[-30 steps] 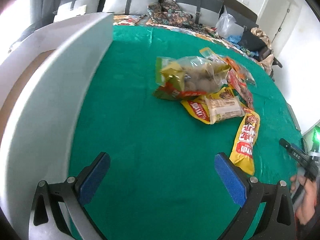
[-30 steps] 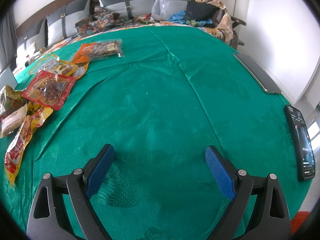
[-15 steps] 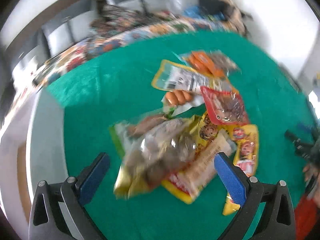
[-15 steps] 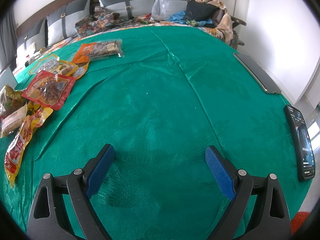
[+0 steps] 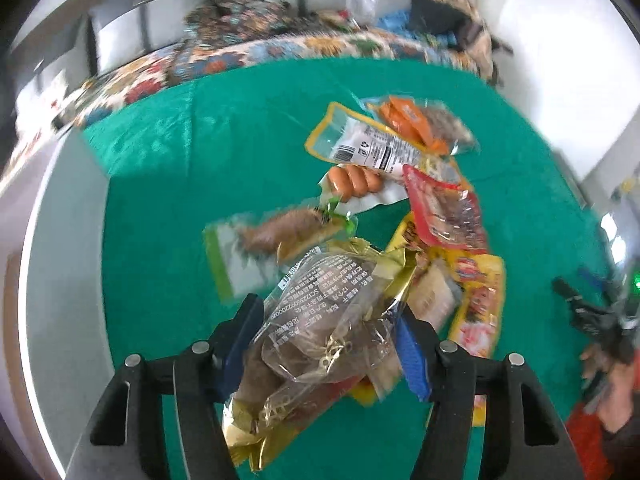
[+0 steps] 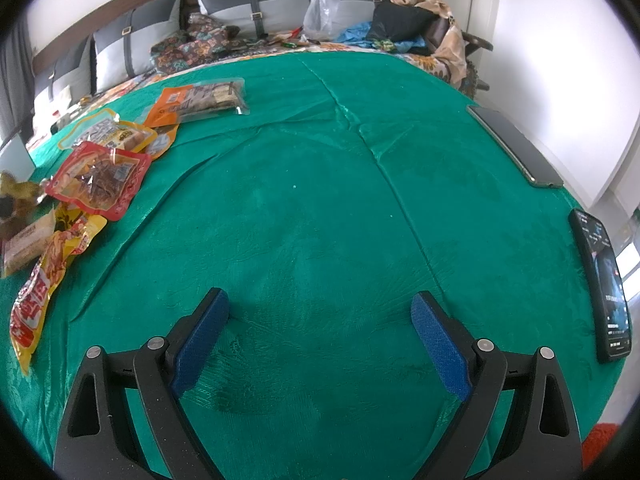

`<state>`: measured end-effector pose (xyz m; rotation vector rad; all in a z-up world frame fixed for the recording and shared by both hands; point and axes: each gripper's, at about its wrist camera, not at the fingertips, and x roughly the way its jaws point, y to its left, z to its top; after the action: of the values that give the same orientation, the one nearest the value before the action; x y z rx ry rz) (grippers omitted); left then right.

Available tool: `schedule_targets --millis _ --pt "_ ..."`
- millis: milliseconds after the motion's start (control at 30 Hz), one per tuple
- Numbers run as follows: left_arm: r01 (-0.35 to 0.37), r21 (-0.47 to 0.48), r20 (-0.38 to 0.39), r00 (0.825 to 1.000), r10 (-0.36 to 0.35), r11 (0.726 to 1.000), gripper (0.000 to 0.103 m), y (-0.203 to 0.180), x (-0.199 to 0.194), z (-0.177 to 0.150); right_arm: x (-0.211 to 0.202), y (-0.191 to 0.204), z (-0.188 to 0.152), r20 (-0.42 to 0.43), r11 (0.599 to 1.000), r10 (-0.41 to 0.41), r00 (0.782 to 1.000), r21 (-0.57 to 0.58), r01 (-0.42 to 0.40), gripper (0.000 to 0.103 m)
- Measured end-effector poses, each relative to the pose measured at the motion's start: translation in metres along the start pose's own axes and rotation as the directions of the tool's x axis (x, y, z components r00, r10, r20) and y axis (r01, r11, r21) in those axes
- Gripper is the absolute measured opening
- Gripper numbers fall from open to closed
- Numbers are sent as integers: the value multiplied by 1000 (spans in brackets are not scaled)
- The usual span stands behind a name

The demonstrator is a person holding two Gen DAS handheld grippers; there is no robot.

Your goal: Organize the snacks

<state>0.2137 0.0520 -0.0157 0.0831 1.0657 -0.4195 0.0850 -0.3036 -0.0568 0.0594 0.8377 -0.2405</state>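
The left wrist view looks down on the heap of snack packets and a white tray rim (image 5: 60, 280) at the edge of the table's green cloth (image 5: 160, 220); the right wrist view shows instead the wide bare stretch of that cloth, with two dark phones (image 6: 600, 280) lying at its far right edge and the heap only at its left margin.

The left hand-held gripper (image 5: 326, 344) has just been closing, and its blue pads now press both sides of a clear, gold-edged crinkly bag of brown snacks (image 5: 320, 336) — the bag bulges between them, over the other packets. Beyond it lie a green-and-white packet (image 5: 248, 256), a pack of small orange sausages (image 5: 356, 180), a red packet of dried meat (image 5: 448, 212) and a yellow printed packet (image 5: 480, 304), overlapping one another.

The right hand-held gripper (image 6: 320, 344) stands wide apart over bare cloth — nothing between its fingers.
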Motion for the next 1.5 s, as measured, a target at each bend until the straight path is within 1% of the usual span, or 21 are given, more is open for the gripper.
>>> schedule_targets --millis 200,367,433,467,533,600,667,700,767,833,933,1000,1033,1067,1100,1200,1267,1333,1367,1433,1500 --pt "37 -140 92 995 -24 989 62 26 -58 -64 0 0 0 -1 1000 2 1000 1 -2 95" --pt "38 -219 165 986 -2 975 62 36 -86 -102 0 1 0 -1 1000 5 1000 3 -5 95" --pt "53 -257 194 981 -2 965 63 42 -96 -114 -4 2 1 -42 1000 21 999 14 -21 94" --pt "60 -273 206 978 -3 960 63 45 -100 -119 -9 2 2 -81 995 74 994 75 -68 93" --pt "66 -296 226 974 3 953 63 49 -105 -129 -29 4 3 -78 940 264 962 244 -238 93" --pt "70 -310 242 970 7 948 63 52 -110 -136 -42 40 9 -110 893 397 911 274 -356 93" --pt "82 -323 258 966 4 943 63 53 -114 -141 -41 85 14 -185 882 453 872 231 -410 92" --pt "92 -328 267 964 -2 940 63 53 -117 -144 -36 109 16 -218 884 457 862 222 -412 92" --pt "110 -334 288 958 -10 936 63 54 -125 -149 -22 147 21 -266 909 409 873 202 -365 92" --pt "119 -335 302 953 -13 935 63 57 -132 -153 -8 186 28 -300 947 322 898 128 -296 92" --pt "126 -341 322 947 -10 932 63 60 -144 -159 3 234 24 -302 979 127 945 -115 -168 91" --pt "127 -341 336 942 -6 931 63 63 -151 -163 -5 233 17 -261 979 109 959 -137 -148 71" --pt "126 -342 340 940 -2 931 63 64 -153 -165 -9 227 14 -256 979 119 959 -132 -156 54" --pt "126 -343 343 939 -1 931 63 65 -154 -167 -13 218 12 -257 980 111 960 -131 -149 47" --pt "131 -343 348 938 -4 930 63 65 -156 -168 -15 203 9 -267 982 130 955 -98 -161 46" --pt "164 -352 364 931 -27 922 63 66 -159 -169 -21 149 6 -271 958 282 920 124 -257 46" --pt "199 -362 379 924 -51 911 63 69 -162 -167 -20 111 0 -247 884 424 872 323 -338 46" --pt "222 -372 393 917 -64 901 63 72 -169 -166 -19 89 -5 -218 812 510 832 441 -383 46" --pt "235 -376 409 910 -67 896 63 76 -176 -165 -22 81 -7 -198 778 543 816 484 -400 46" --pt "239 -386 435 899 -53 891 63 86 -191 -164 -31 76 -2 -170 756 568 805 494 -429 46" --pt "224 -410 455 890 -15 884 63 103 -208 -165 -49 90 13 -142 736 613 777 461 -496 46"
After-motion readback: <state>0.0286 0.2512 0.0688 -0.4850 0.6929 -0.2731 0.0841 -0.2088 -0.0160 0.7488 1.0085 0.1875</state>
